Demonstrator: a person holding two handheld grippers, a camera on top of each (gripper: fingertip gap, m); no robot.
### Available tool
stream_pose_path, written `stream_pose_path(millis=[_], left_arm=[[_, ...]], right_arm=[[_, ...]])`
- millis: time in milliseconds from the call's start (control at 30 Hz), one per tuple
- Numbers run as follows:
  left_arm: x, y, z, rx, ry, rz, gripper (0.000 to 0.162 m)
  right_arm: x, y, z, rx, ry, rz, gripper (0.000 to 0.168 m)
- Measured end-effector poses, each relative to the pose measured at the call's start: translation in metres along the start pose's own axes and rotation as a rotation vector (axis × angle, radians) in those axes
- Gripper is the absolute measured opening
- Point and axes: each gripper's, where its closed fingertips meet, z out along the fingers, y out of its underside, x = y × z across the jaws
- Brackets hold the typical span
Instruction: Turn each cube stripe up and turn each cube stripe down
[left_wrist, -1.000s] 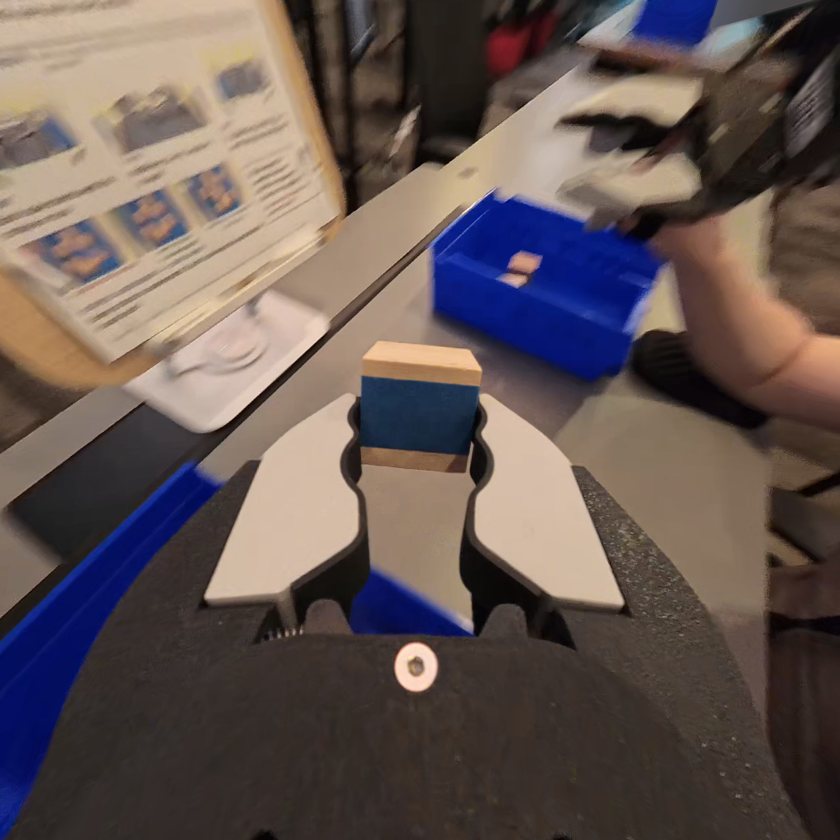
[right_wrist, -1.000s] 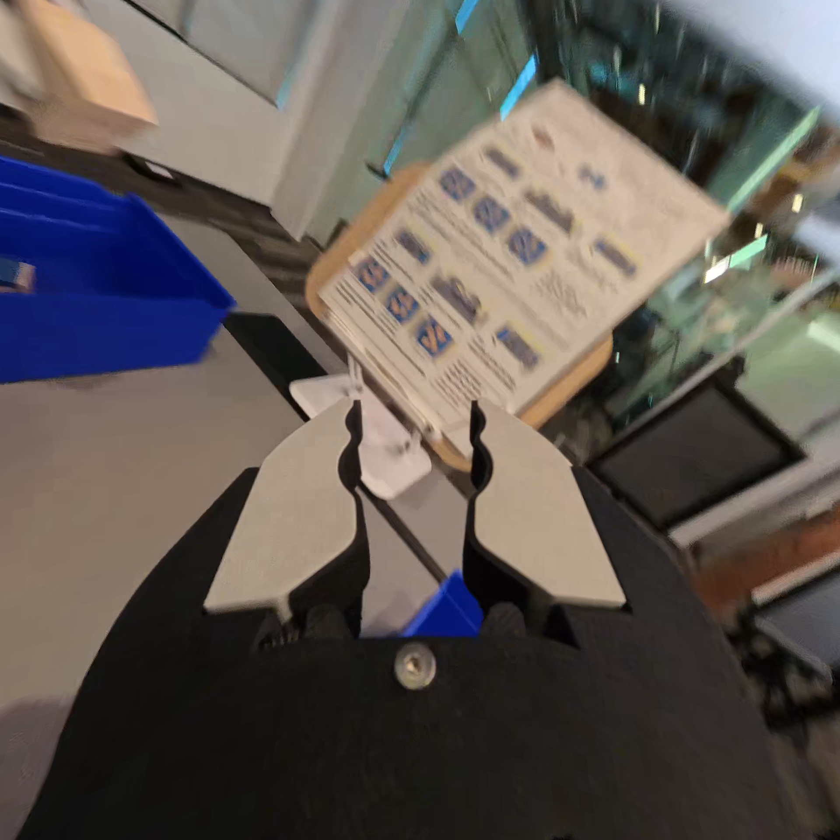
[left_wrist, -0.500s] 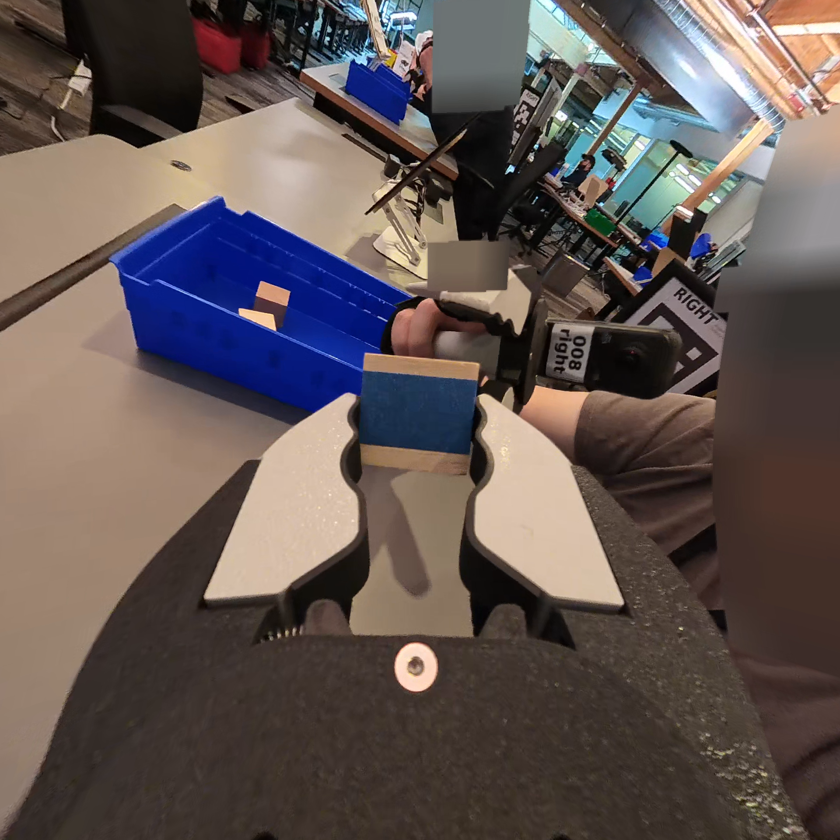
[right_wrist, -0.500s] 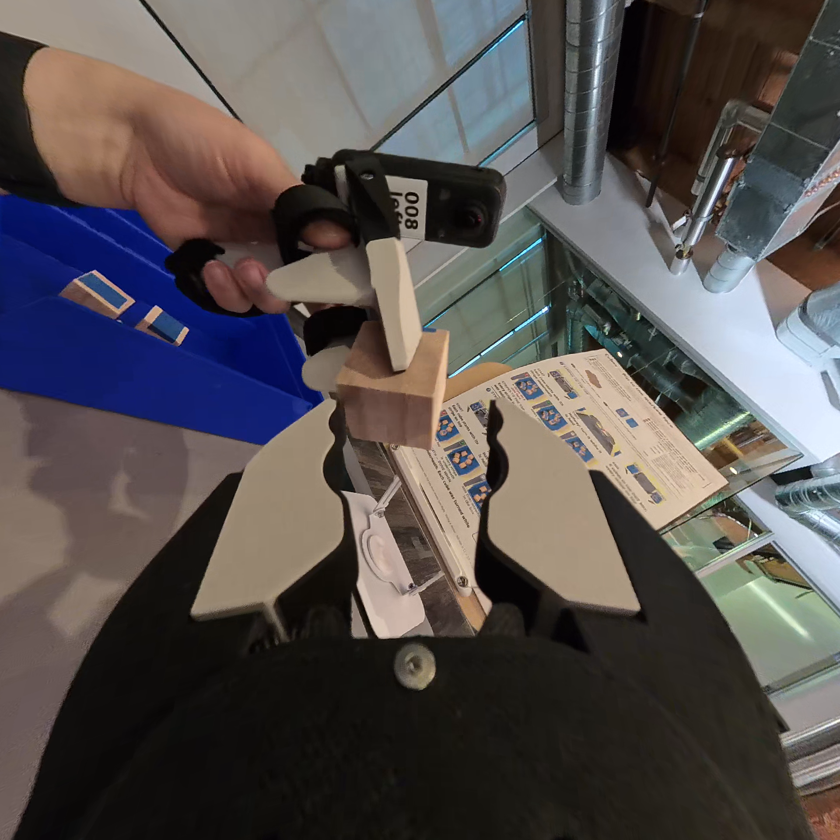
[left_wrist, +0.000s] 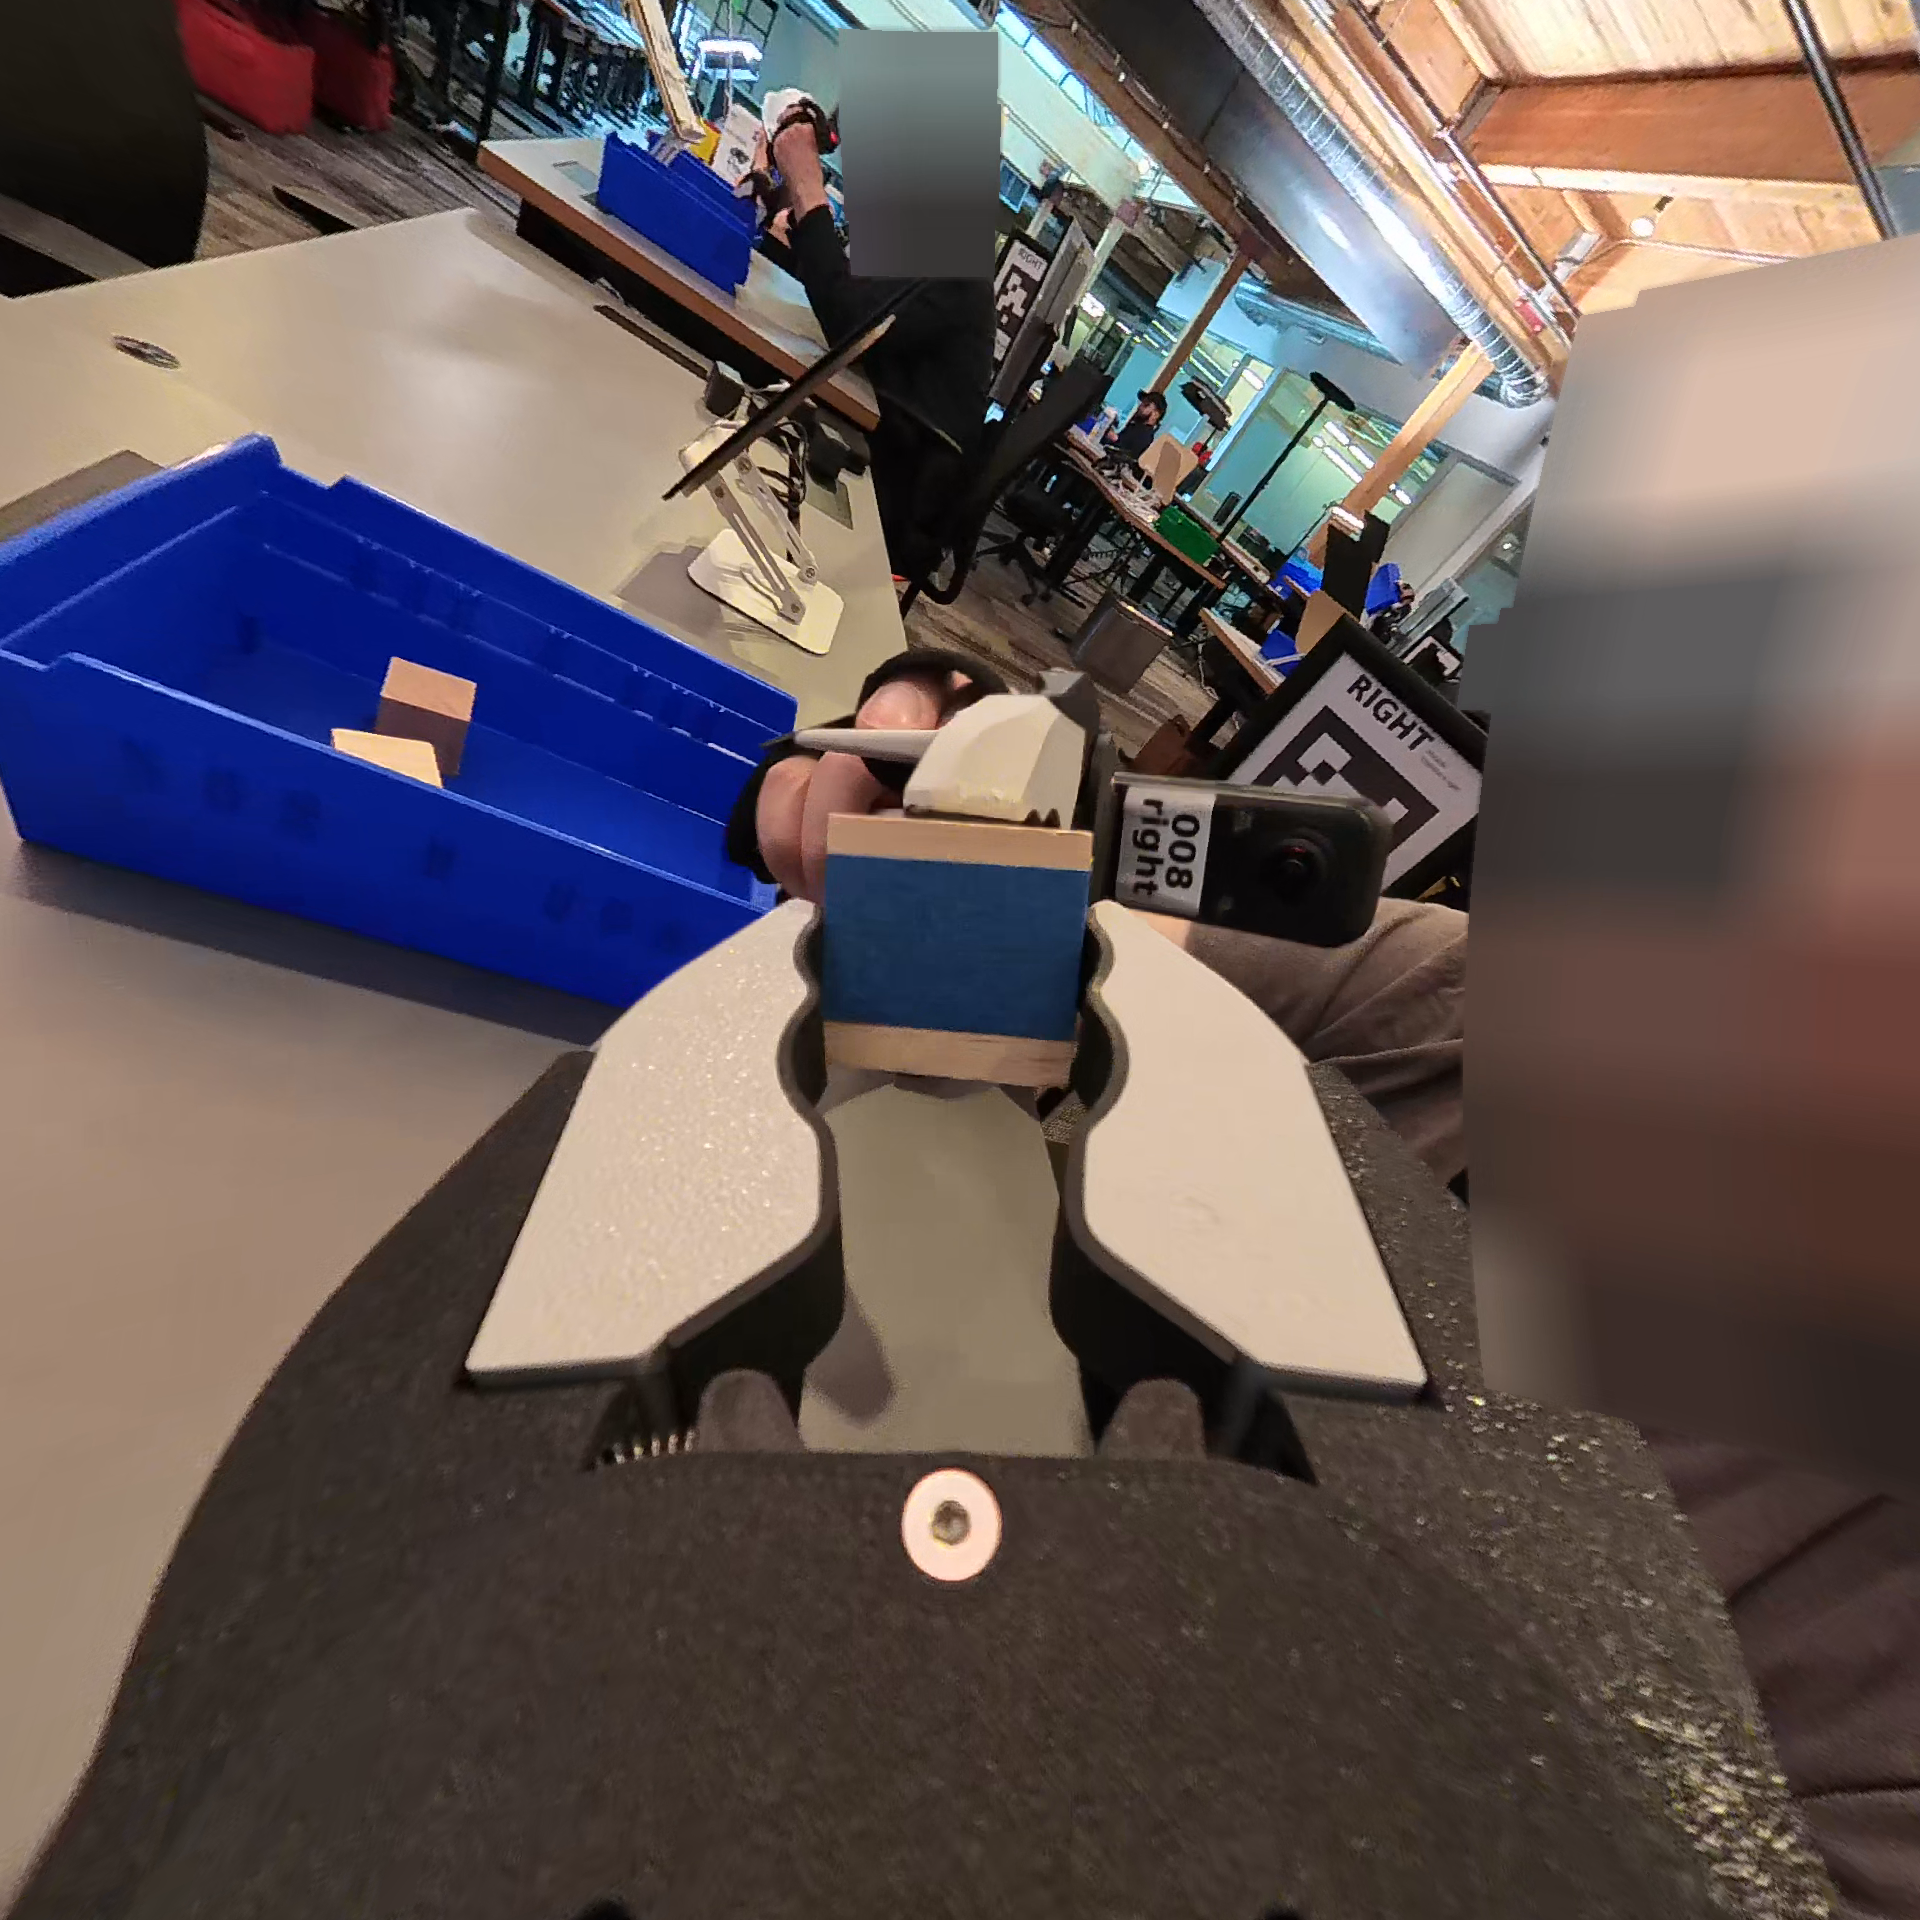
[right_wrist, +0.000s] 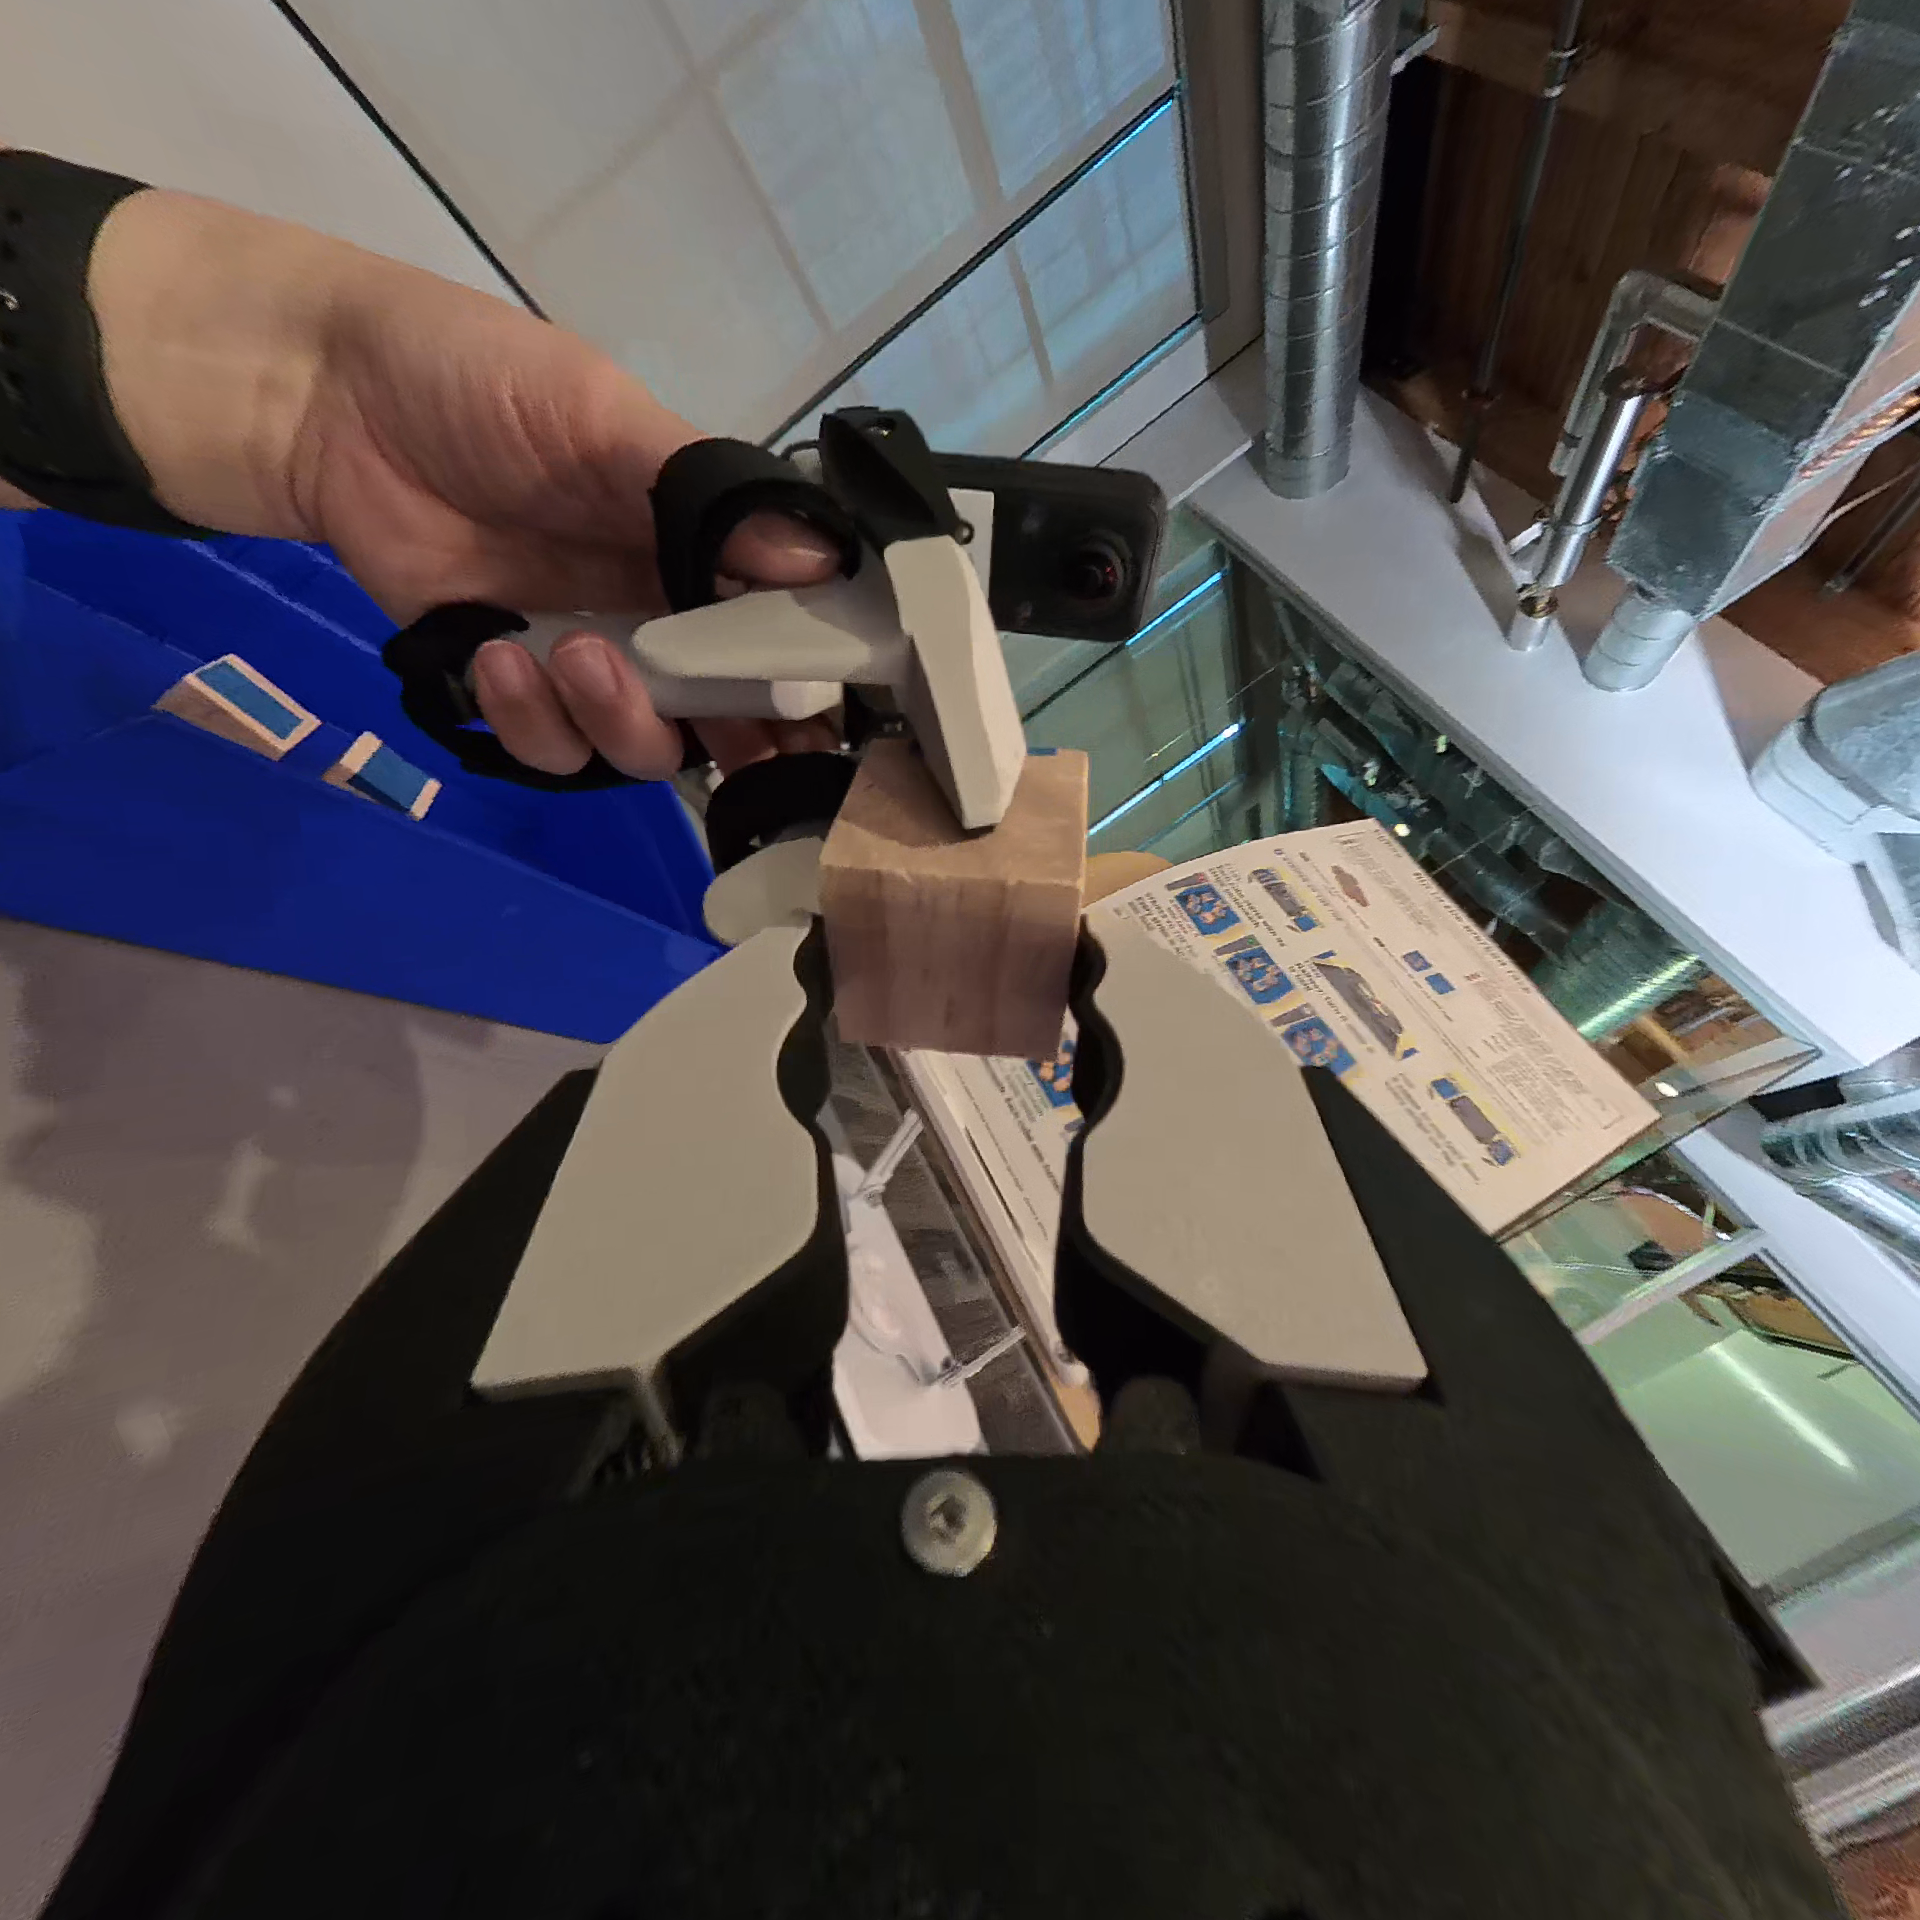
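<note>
My left gripper (left_wrist: 951, 956) is shut on a wooden cube (left_wrist: 951, 951) held in the air, its blue stripe facing this camera. In the right wrist view the same cube (right_wrist: 951, 935) shows a plain wood face. My right gripper (right_wrist: 948, 956) is closed on its two sides, while the left gripper's fingers (right_wrist: 951, 707) pinch it top and bottom. In the left wrist view one right finger (left_wrist: 987, 769) lies on the cube's top. A blue bin (left_wrist: 416, 873) to the left holds two more cubes (left_wrist: 426, 707); from the right they (right_wrist: 237, 707) show blue stripes.
The grey table (left_wrist: 208, 1091) lies under both grippers. An instruction sheet on a stand (right_wrist: 1351, 1039) is beyond the cube. A white stand base (left_wrist: 764, 592) sits behind the bin. The person's sleeve (left_wrist: 1351, 987) is to the right. A second table with a blue bin (left_wrist: 675, 208) is far off.
My left gripper swung the cube away from the sheet toward my right gripper. My right gripper came up to the cube and closed its fingers onto its sides.
</note>
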Motion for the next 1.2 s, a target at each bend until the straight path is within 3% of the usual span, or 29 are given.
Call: stream_pose_path(millis=[33, 100, 167, 267, 333, 433, 533, 633, 1033, 1100, 1200], left_arm=[[0.0, 0.0, 0.0, -0.001, -0.003, -0.003, 0.045], [-0.006, -0.004, -0.003, 0.009, -0.05, 0.03, 0.052], [-0.012, -0.011, -0.012, 0.033, -0.144, 0.113, 0.06], [-0.017, -0.025, -0.033, 0.076, -0.316, 0.261, 0.062], [-0.017, -0.031, -0.045, 0.092, -0.407, 0.343, 0.064], [-0.006, -0.036, -0.054, 0.16, -0.413, 0.401, 0.069], [0.003, -0.043, -0.057, 0.269, -0.349, 0.408, 0.063], [-0.007, -0.036, -0.059, 0.21, -0.38, 0.369, 0.063], [-0.023, -0.011, -0.064, -0.018, -0.53, 0.395, 0.058], [-0.036, 0.001, -0.082, -0.112, -0.614, 0.366, 0.067], [-0.063, 0.014, -0.137, -0.2, -0.853, 0.316, 0.064]], right_arm=[[-0.001, 0.001, 0.0, -0.015, -0.03, 0.007, 0.045], [0.0, 0.003, -0.002, -0.067, -0.12, 0.007, 0.045], [0.018, 0.02, -0.013, -0.224, -0.194, 0.007, 0.045], [0.041, 0.083, -0.066, -0.668, -0.369, 0.296, 0.045], [0.052, 0.133, -0.114, -0.958, -0.371, 0.5, 0.045], [0.062, 0.214, -0.189, -1.398, -0.326, 0.504, 0.045], [0.03, 0.255, -0.223, -1.573, -0.458, 0.732, 0.045], [0.008, 0.287, -0.256, -1.804, -0.505, 0.831, 0.045], [-0.011, 0.304, -0.282, -1.925, -0.564, 0.894, 0.046], [-0.015, 0.304, -0.28, -1.909, -0.582, 0.918, 0.046], [-0.012, 0.306, -0.278, -1.889, -0.566, 0.911, 0.048]])
